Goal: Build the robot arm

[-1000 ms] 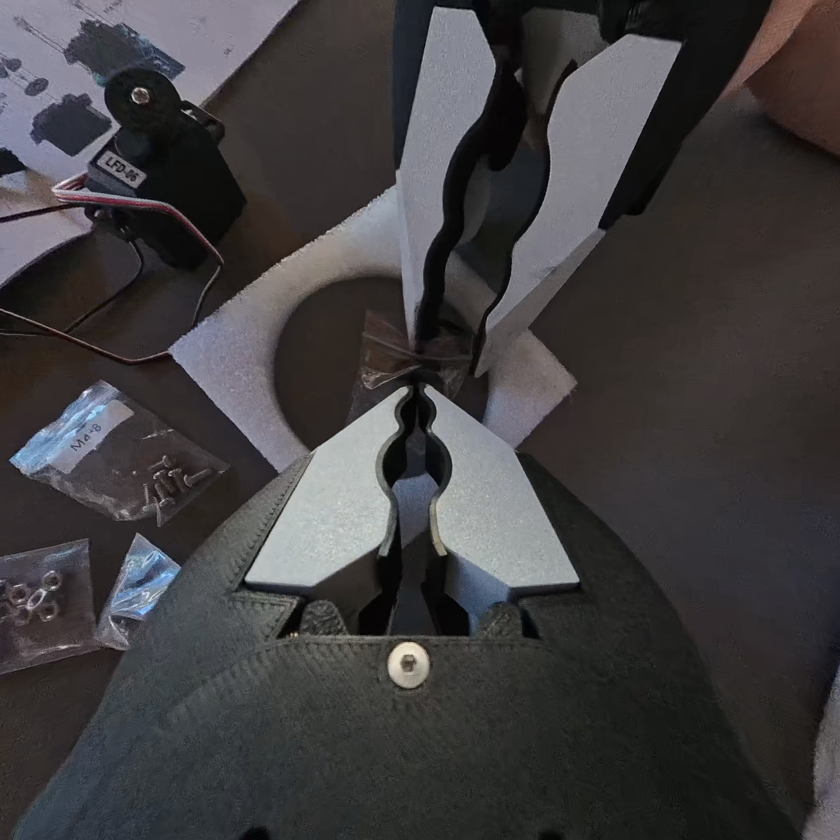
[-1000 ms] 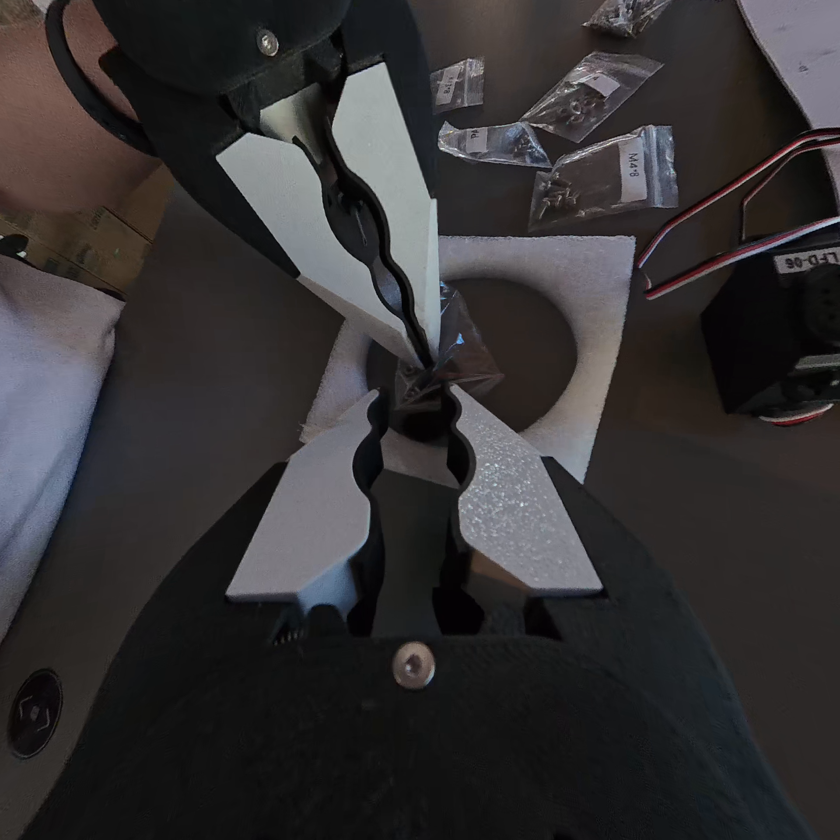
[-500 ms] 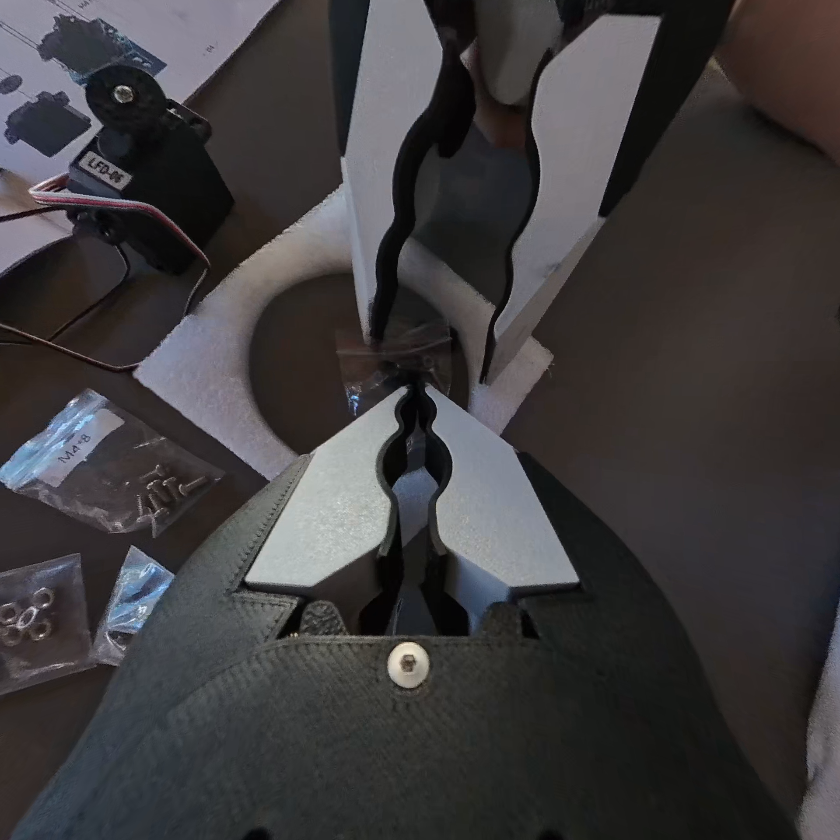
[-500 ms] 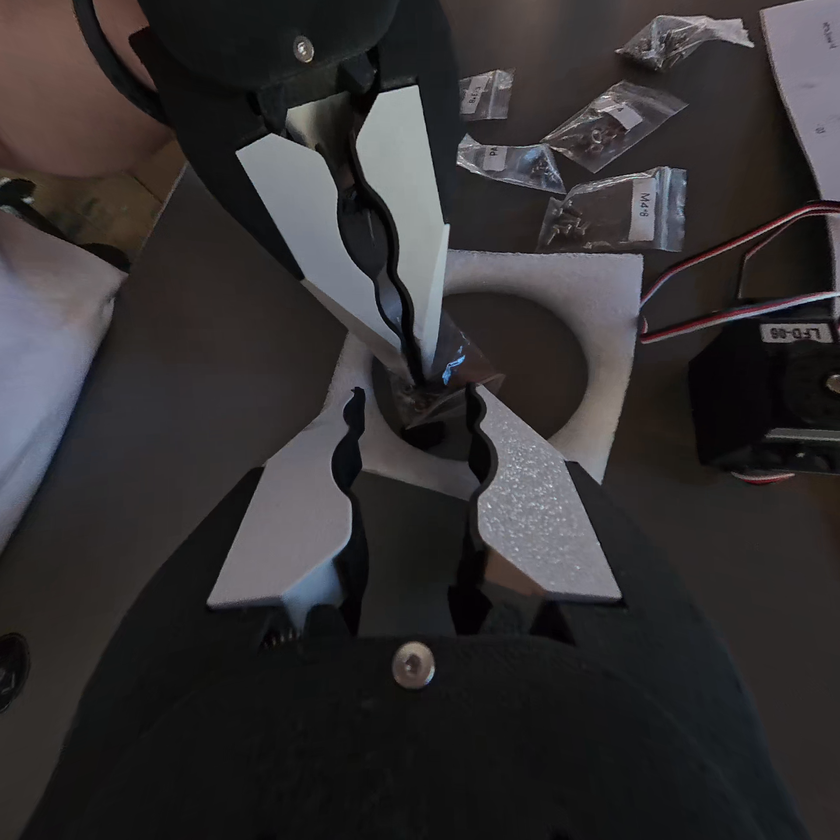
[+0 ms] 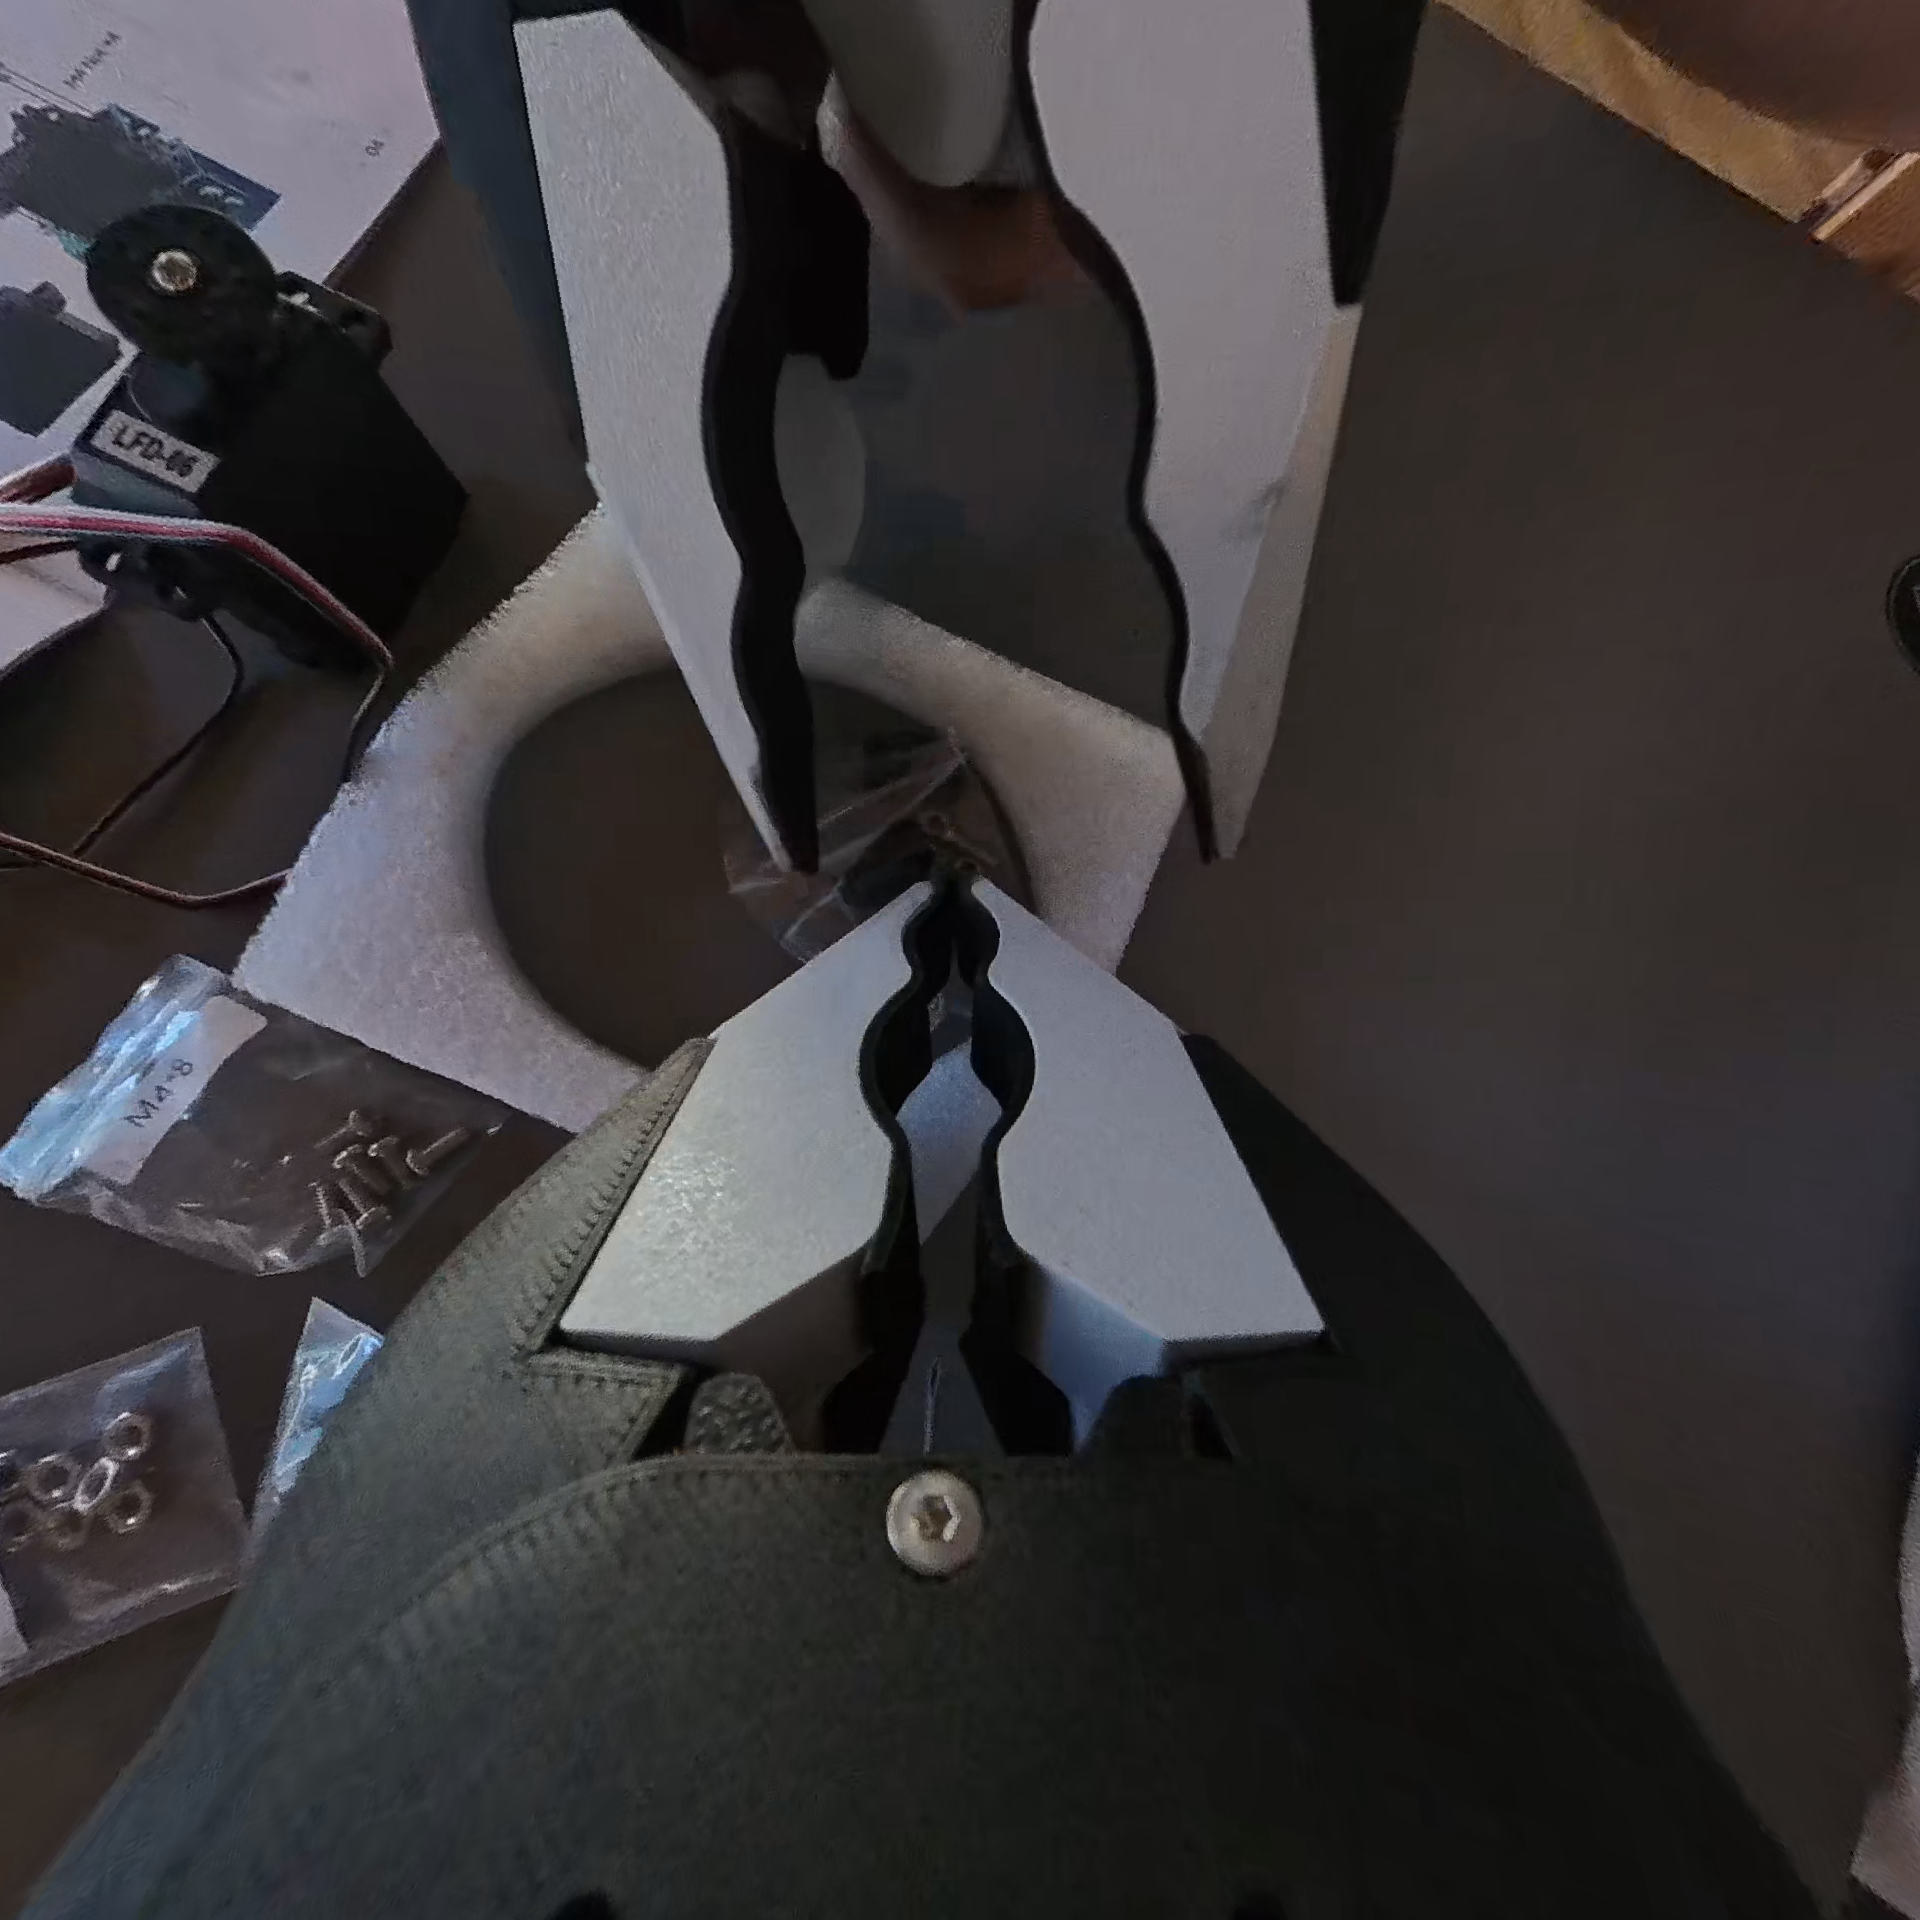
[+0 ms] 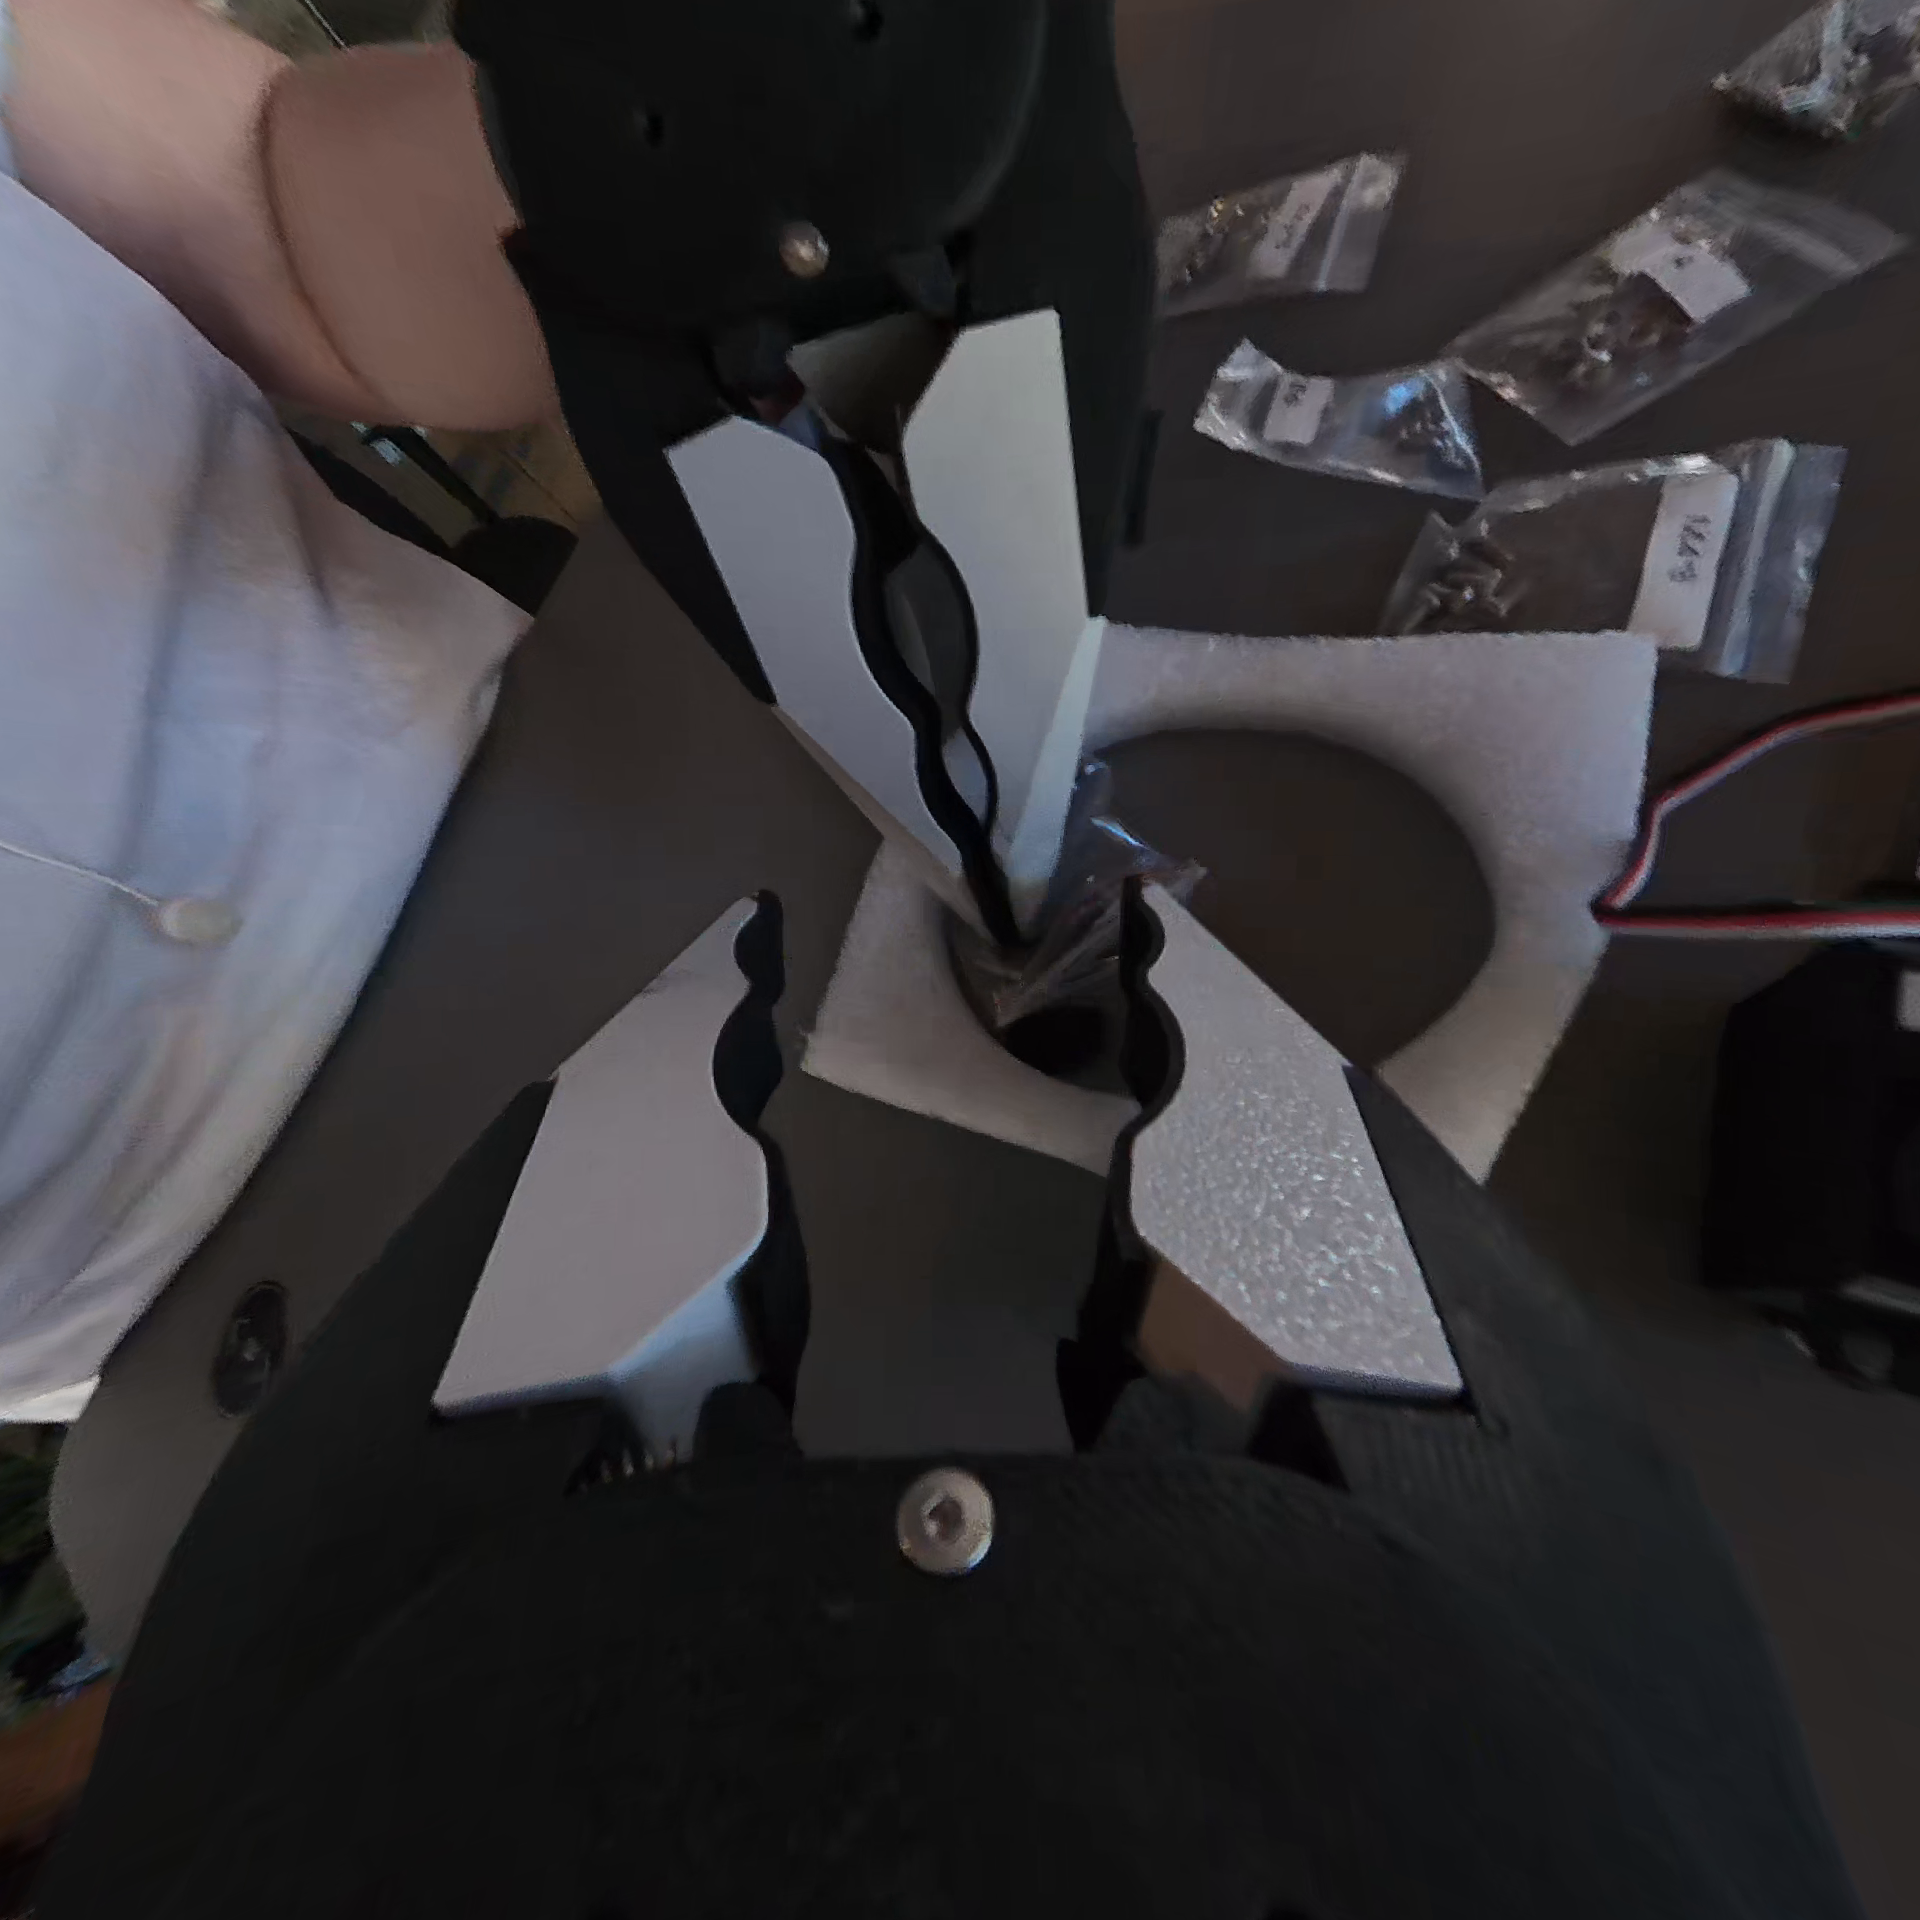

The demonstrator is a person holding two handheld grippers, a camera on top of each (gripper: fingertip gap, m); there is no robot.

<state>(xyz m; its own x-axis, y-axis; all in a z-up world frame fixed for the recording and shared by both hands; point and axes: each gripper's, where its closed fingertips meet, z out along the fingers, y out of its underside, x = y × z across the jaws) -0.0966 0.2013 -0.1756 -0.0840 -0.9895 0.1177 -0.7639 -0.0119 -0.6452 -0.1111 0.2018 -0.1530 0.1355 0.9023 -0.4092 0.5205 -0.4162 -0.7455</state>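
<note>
My left gripper point(image 5: 951, 896) is shut on a small clear plastic bag point(image 5: 873, 831) holding small metal parts, just above the round hole of a white foam piece point(image 5: 416, 883). My right gripper point(image 6: 951, 899) is open and empty, with its fingertips on either side of the bag point(image 6: 1086, 883). In the left wrist view the right gripper point(image 5: 1003, 857) comes down from the top with its jaws wide apart. In the right wrist view the left gripper point(image 6: 1003, 930) comes from above and pinches the bag's edge over the foam point(image 6: 1351, 686).
A black servo point(image 5: 281, 436) with red, white and black wires stands left of the foam. Several clear bags of screws and nuts point(image 5: 239, 1122) lie on the dark table. A printed sheet point(image 5: 156, 104) lies at far left. A person's arm and white shirt point(image 6: 208, 727) are close by. Both grippers' tips are close together, under 4 cm apart. The black servo point(image 5: 281, 436) lies around 9 cm away from my right fingertips. The right camera catches it too, in the right wrist view point(image 6: 1842, 1100).
My right gripper has opened and let go of the small bag. My left gripper stays shut on the bag.
</note>
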